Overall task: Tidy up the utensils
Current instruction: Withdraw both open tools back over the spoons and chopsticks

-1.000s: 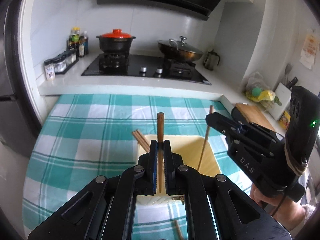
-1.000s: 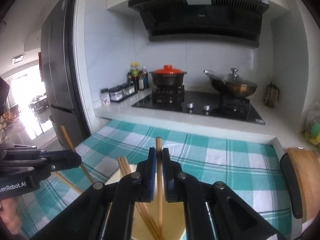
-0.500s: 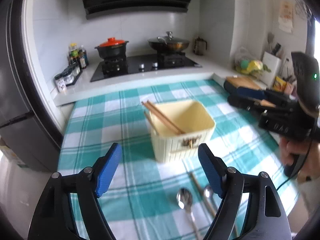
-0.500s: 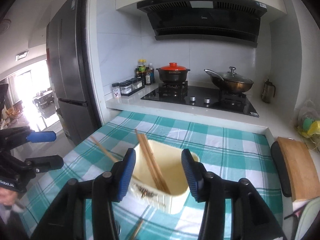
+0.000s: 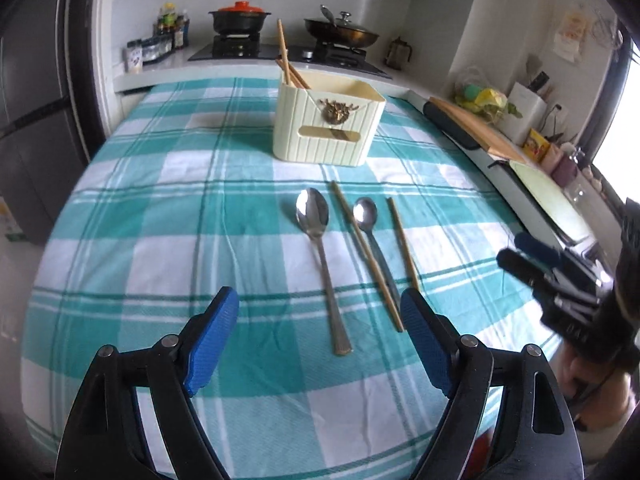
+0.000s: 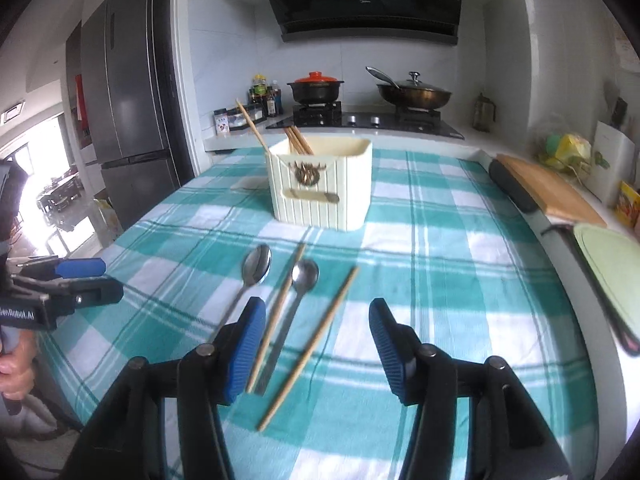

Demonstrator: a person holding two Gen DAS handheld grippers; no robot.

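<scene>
Utensils lie on the teal checked tablecloth in front of the cream holder: a large spoon, a loose chopstick, a small spoon and a second loose chopstick. A second ago each gripper was pinched on one upright chopstick right over the holder; half a second ago both had let go and drawn back; now they sit farther back and lower, so the four loose pieces, barely seen before, fill the middle of both views. The chopsticks they dropped stand in the holder's back left corner, leaning up and to the left, tips out above the rim. All four loose pieces run lengthwise from the holder toward the cameras, spoon bowls at the holder end and handles near. In the right wrist view they slant from upper right to lower left, the first chopstick touching or overlapping the small spoon. The left gripper has its blue pads wide apart with nothing between them. The right gripper has its pads moderately apart, above the near ends of the small spoon and both chopsticks, gripping none.
</scene>
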